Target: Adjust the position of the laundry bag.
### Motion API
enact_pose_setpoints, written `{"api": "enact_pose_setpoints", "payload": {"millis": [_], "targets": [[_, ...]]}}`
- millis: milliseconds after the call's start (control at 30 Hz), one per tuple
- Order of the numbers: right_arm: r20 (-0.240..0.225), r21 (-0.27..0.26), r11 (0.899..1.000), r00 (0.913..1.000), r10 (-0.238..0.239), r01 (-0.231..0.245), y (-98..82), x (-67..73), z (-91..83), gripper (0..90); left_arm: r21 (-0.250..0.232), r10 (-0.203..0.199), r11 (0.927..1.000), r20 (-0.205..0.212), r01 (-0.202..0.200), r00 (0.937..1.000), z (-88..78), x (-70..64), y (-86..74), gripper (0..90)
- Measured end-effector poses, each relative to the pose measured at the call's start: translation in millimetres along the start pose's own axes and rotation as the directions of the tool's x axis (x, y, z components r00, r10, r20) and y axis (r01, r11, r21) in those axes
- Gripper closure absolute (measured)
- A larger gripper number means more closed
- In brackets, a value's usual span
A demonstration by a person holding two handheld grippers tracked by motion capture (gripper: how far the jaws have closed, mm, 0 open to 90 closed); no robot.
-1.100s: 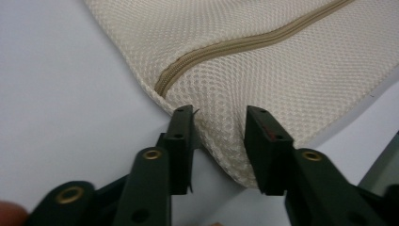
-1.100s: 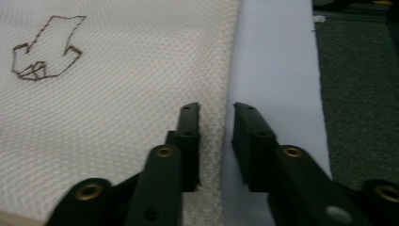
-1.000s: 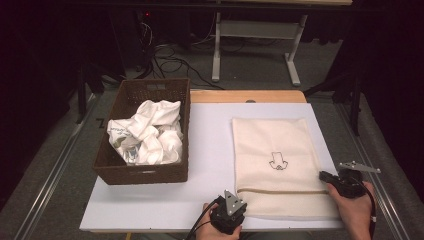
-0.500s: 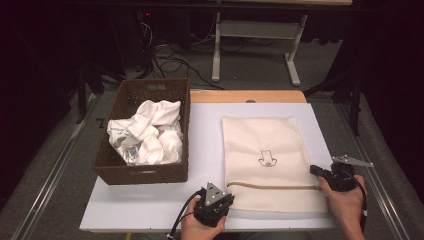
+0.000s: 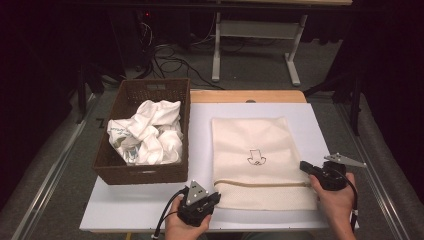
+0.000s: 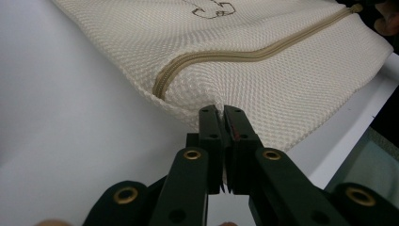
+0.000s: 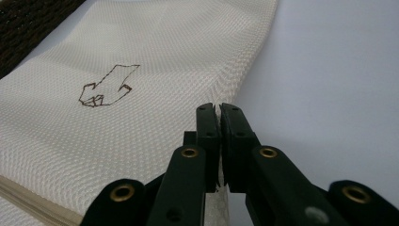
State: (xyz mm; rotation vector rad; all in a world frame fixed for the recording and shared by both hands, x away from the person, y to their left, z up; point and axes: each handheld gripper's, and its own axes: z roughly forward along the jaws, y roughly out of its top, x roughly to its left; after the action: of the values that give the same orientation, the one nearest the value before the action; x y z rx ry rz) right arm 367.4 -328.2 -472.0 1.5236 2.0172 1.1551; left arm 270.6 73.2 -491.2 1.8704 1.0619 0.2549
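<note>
The cream mesh bag (image 5: 255,160) is pinched at both sides by the left gripper (image 6: 221,113) and right gripper (image 7: 219,110). Its zipper (image 6: 244,56) looks closed; white clothes (image 5: 147,132) are left in the basket (image 5: 145,175), upper left.

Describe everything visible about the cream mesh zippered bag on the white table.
The cream mesh zippered bag lies flat on the white table, right of the brown wicker basket. Its weave is fine, with a small dark embroidered emblem mid-panel and a closed tan zipper near the front edge. The left gripper and right gripper pinch opposite side edges.
</note>
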Motion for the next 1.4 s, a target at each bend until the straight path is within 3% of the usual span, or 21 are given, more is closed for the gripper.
{"api": "enact_pose_setpoints", "payload": {"millis": [400,733,1400], "targets": [[-0.031,0.014,0.999,0.9991,-0.029,0.030,3.3,23.5,14.5,87.8,-0.012,-0.018,0.9998,-0.017,0.018,0.9997,-18.4,16.1,-5.9,86.3],[-0.048,0.008,0.999,0.9974,-0.053,0.053,2.6,32.3,17.5,87.7,-0.031,-0.055,0.9981,-0.030,0.054,0.9980,-26.6,23.7,-10.8,86.2],[-0.095,0.052,0.992,0.9898,-0.106,0.112,3.6,59.9,41.0,87.7,-0.015,-0.108,0.9941,-0.074,0.107,0.9914,-46.7,41.4,-27.6,85.9]]}}
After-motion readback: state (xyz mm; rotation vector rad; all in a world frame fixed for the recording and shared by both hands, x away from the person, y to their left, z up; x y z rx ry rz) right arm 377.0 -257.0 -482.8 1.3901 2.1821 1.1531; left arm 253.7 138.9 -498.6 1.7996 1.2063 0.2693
